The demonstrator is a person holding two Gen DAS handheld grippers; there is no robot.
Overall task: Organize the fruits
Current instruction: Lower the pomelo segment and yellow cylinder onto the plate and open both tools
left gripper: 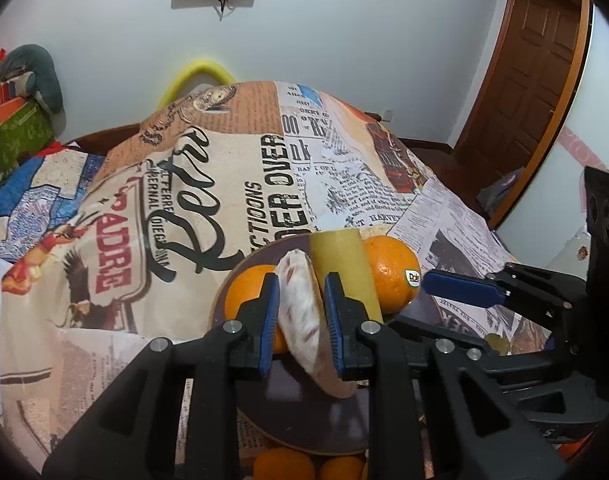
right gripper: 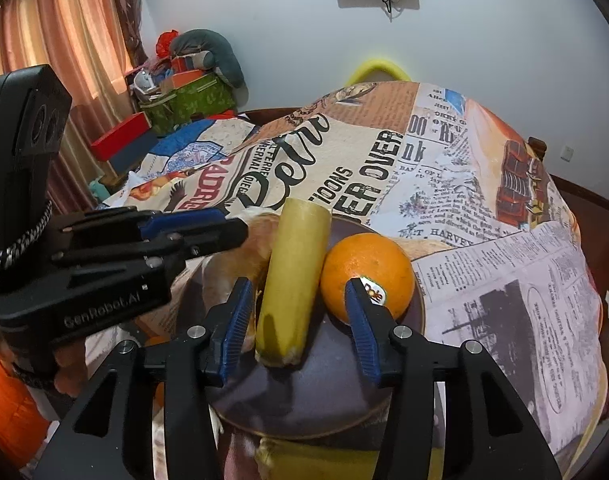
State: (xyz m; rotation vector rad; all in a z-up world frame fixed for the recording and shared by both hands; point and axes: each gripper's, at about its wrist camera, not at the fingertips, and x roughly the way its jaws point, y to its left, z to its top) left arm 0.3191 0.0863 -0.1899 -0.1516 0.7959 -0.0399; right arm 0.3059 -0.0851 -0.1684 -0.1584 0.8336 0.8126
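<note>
A dark plate [left gripper: 304, 412] with a wooden rim sits on the table. My left gripper [left gripper: 301, 284] is shut on a pale, brown-streaked piece of fruit [left gripper: 300, 320], held tilted over the plate. Behind it lie a yellow cylindrical piece [left gripper: 344, 264], an orange [left gripper: 246, 292] and a stickered orange [left gripper: 392, 272]. In the right wrist view my right gripper [right gripper: 297, 285] stands open around the yellow piece [right gripper: 292, 272], which rests on the plate [right gripper: 304, 392]; the right pad is clear of it. The stickered orange [right gripper: 366, 272] lies just right. The left gripper [right gripper: 232, 226] reaches in from the left.
A newspaper-print cloth [left gripper: 184, 200] covers the table. More oranges [left gripper: 284, 464] lie below the plate's near rim, and a yellow item [right gripper: 324, 460] sits at the bottom edge. A yellow chair back [left gripper: 196, 76], stacked boxes [right gripper: 184, 96], curtains [right gripper: 64, 32] and a wooden door [left gripper: 524, 80] surround the table.
</note>
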